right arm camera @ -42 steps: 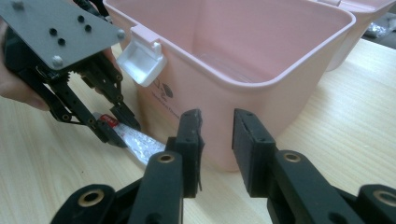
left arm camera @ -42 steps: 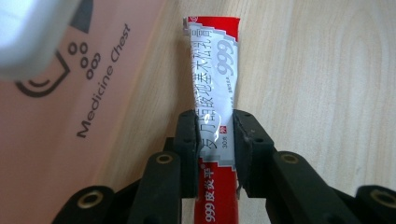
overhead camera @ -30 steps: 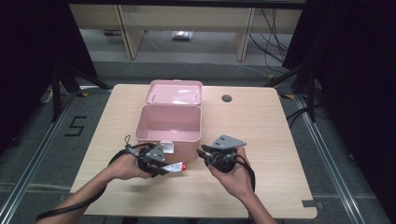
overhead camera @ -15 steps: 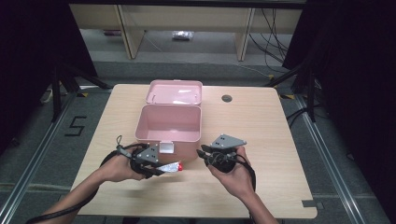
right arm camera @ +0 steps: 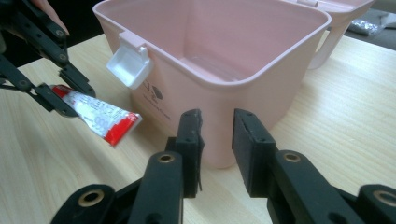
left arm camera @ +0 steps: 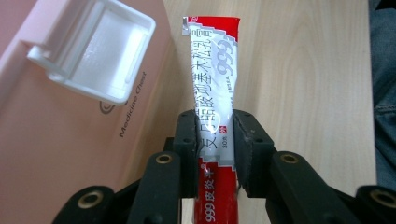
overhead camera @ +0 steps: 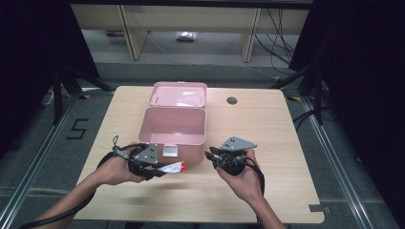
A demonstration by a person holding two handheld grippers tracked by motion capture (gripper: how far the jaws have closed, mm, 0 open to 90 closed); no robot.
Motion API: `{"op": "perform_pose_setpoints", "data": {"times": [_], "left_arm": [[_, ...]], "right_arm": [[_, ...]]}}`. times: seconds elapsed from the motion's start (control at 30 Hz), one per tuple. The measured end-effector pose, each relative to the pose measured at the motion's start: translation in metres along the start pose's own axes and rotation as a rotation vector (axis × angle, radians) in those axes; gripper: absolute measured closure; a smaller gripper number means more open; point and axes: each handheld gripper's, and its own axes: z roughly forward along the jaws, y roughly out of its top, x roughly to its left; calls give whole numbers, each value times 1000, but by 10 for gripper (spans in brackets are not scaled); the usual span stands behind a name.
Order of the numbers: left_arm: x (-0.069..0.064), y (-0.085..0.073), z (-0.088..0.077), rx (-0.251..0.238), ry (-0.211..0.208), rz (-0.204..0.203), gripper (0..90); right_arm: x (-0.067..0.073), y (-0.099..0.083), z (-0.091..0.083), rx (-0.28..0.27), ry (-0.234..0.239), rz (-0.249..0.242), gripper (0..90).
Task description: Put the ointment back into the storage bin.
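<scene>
The ointment tube (left arm camera: 215, 88), red and silver with printed characters and "999" on it, is clamped across its middle between the two black pads of the left gripper (left arm camera: 215, 140). In the left gripper view its crimped end points away from the jaws, over the wooden table (left arm camera: 303, 70), just beside the front wall of the pink medicine chest (left arm camera: 56, 140). In the high view the tube (overhead camera: 173, 167) sticks out of the left gripper (overhead camera: 157, 168) toward the right, clear of the tabletop as far as can be told, in front of the chest's (overhead camera: 172, 129) near wall and below its white latch (overhead camera: 170, 151).

The chest stands open at the middle of the table (overhead camera: 286, 143), its lid (overhead camera: 179, 94) tipped back behind it. In the right gripper view its inside (right arm camera: 219, 42) looks bare, and the white latch (right arm camera: 130, 65) hangs from the front rim.

The right gripper (right arm camera: 217, 135) grips nothing: its jaws stand apart with a clear gap between them, pointing at the near corner of the chest without touching it. In the high view it (overhead camera: 213, 155) sits just right of the chest, held in the person's right hand (overhead camera: 241, 174). In the right gripper view the tube (right arm camera: 100, 116) hangs slanted from the left gripper (right arm camera: 60, 95), well apart from the right jaws.
</scene>
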Motion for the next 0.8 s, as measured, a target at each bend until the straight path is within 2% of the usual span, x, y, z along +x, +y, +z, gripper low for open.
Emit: {"op": "perform_pose_setpoints", "data": {"times": [0.23, 0.33, 0.5, 0.53, 0.57, 0.6, 0.63, 0.7, 0.73, 0.8], "left_arm": [[0, 7, -5, -8, 1, 15, 724], [1, 9, -6, -7, 0, 17, 723], [2, 13, -8, -5, -2, 33, 723], [2, 14, -9, -7, 2, 39, 723], [2, 15, -9, -10, -1, 41, 724], [2, 15, -10, -11, -4, 38, 723], [2, 16, -11, -7, -3, 49, 723], [2, 17, -11, -9, -5, 48, 723], [3, 18, -11, -12, -1, 49, 724], [4, 19, -12, -11, 0, 53, 723]], "right_arm": [[0, -1, 1, 4, 14, -11, 733], [0, -2, 0, 8, 10, 4, 733], [0, -7, 2, 4, 6, -7, 733], [1, -8, 3, -2, 13, 7, 733], [0, -9, 3, 0, 7, -6, 732], [1, -10, 3, 0, -1, 15, 733], [1, -11, 3, 2, 7, 5, 734], [4, -12, 2, 23, 9, 46, 735], [1, -12, 4, 6, 2, 3, 736], [2, -13, 4, 18, 19, 14, 737]]}}
